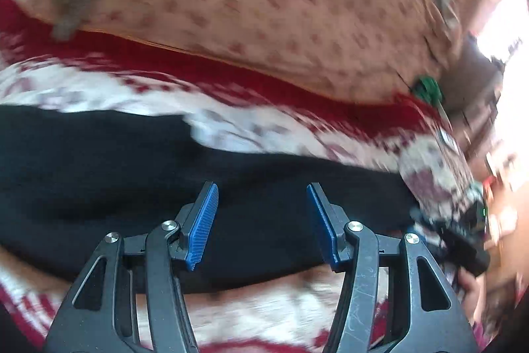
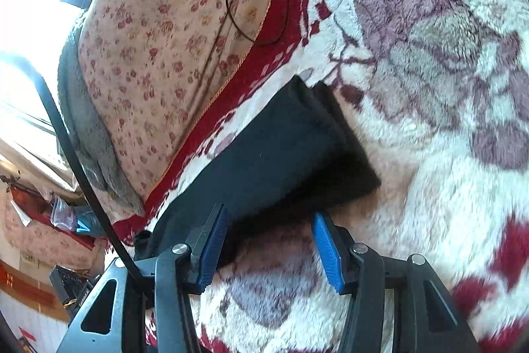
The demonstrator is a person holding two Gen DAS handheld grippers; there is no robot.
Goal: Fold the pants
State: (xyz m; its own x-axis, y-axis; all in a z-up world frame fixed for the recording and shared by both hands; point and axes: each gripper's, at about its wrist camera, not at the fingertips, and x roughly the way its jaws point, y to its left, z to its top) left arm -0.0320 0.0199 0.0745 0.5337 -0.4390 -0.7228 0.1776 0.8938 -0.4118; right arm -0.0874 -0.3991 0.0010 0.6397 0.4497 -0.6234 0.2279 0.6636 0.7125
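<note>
The black pants (image 1: 139,174) lie in a long folded band across a white and red fleece blanket (image 1: 264,134). My left gripper (image 1: 263,187) hovers over the band's middle, open, with nothing between its blue pads (image 1: 201,227). In the right wrist view the pants (image 2: 284,154) run away from me to their squared end, where two layers show. My right gripper (image 2: 269,224) stands open at the band's near edge. Its pads (image 2: 325,253) do not press on the cloth. The left wrist view is blurred.
Beyond the blanket (image 2: 429,55) lies a pink floral sheet (image 2: 158,32) with a thin black cable loop (image 2: 254,5) on it. A grey cloth (image 2: 89,134) hangs at the sheet's left edge. A green object (image 1: 428,88) sits at the bed's right side, with a hand (image 1: 469,286) near it.
</note>
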